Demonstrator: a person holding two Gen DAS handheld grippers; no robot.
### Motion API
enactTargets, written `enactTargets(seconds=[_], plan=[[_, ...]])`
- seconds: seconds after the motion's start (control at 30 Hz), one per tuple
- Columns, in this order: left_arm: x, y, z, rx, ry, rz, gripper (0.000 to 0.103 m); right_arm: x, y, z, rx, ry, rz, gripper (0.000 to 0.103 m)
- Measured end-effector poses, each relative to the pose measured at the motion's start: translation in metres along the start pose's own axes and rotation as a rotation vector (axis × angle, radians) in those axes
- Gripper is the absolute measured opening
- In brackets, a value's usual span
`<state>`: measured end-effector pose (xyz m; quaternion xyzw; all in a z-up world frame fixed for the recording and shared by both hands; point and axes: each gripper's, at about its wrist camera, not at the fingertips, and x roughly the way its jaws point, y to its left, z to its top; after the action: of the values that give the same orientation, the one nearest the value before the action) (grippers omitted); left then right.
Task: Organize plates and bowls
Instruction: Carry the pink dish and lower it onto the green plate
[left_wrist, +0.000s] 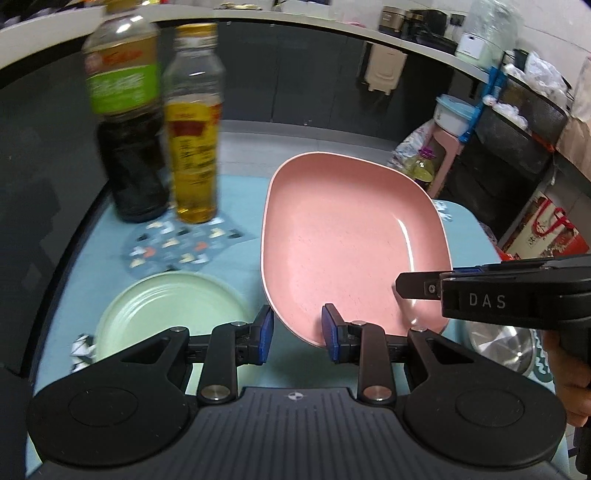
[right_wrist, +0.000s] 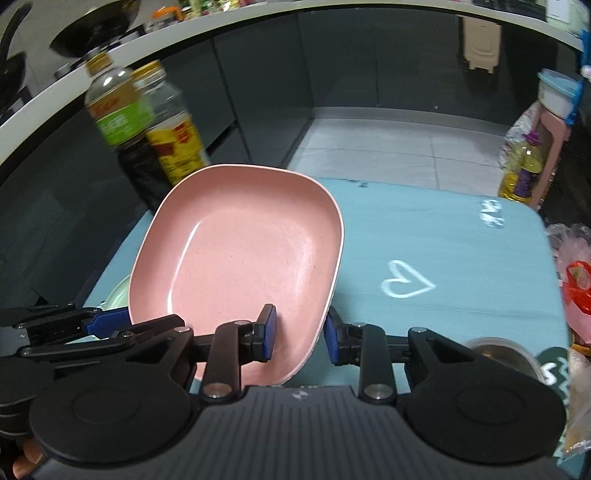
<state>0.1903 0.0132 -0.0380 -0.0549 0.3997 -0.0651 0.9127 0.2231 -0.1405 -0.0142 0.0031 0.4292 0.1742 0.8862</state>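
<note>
Both grippers pinched the near rim of the pink plate (left_wrist: 347, 236): the left gripper (left_wrist: 297, 328) at its left corner, the right gripper (right_wrist: 299, 332) at its right, probably to carry it level above the blue table (right_wrist: 443, 240), near the green plate (left_wrist: 166, 310).

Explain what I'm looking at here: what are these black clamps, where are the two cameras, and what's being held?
Each clamp is a hand-held two-finger gripper with a fisheye camera looking along its blue-padded fingers. No robot: a person holds one in each hand.

In the left view, the left gripper clamps the near rim of a pink plate; the right gripper enters from the right. In the right view, the right gripper clamps the plate's other rim. Both hold the plate tilted above a table with a blue cloth.

On the table: a green plate, two bottles, a patterned mat and a steel bowl.
</note>
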Motion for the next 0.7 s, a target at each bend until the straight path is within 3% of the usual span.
enactTargets(seconds=[0.4,0.7], plan=[[-0.017,0.081,-0.019,-0.106,0.03,0.094,0.026,0.041,0.083,0.008,-0.117,0.064,0.098,0.02],[-0.019,0.11,-0.036,-0.144,0.056,0.113,0.026,0.061,0.114,0.003,-0.174,0.119,0.119,0.02]])
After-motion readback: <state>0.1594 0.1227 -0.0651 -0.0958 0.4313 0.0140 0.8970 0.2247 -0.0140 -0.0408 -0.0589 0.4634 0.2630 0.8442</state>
